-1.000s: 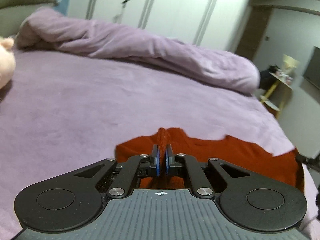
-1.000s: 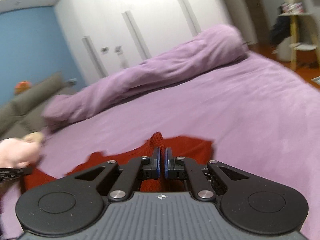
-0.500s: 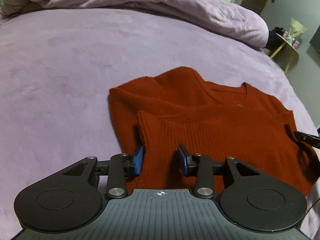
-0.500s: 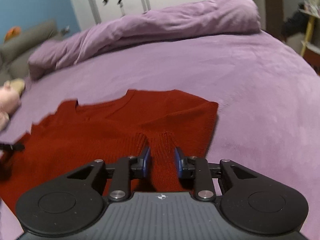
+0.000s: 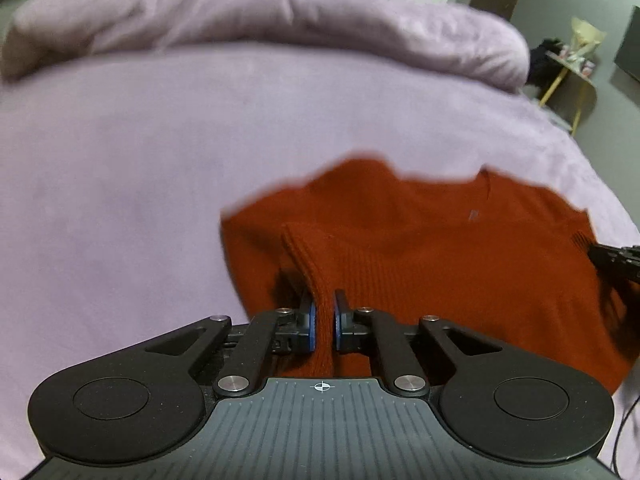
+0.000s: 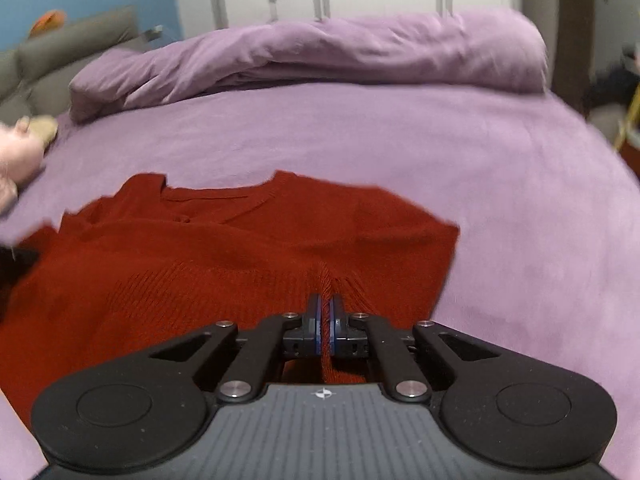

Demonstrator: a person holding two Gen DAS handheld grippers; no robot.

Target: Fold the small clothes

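A rust-red knit sweater (image 5: 440, 248) lies flat on the purple bed sheet (image 5: 120, 200), its lower part folded up over the chest. My left gripper (image 5: 323, 320) is at the sweater's left side. Its jaws are closing and pinch a raised ridge of the ribbed edge between the blue pads. My right gripper (image 6: 325, 320) sits near the sweater's (image 6: 200, 264) right side. Its jaws are also closing, on a thin upright pleat of knit. The tip of the right gripper (image 5: 616, 258) shows at the right edge of the left wrist view.
A rolled purple duvet (image 6: 320, 56) lies across the far side of the bed. A pale plush toy (image 6: 20, 152) rests at the left, by a grey headboard (image 6: 60, 52). White wardrobe doors stand behind. A small yellow-legged table (image 5: 568, 72) stands off the bed's right corner.
A second ago both grippers held the sweater raised. They came down, opened over the laid-down fold, and have now shut again on pinches of its knit.
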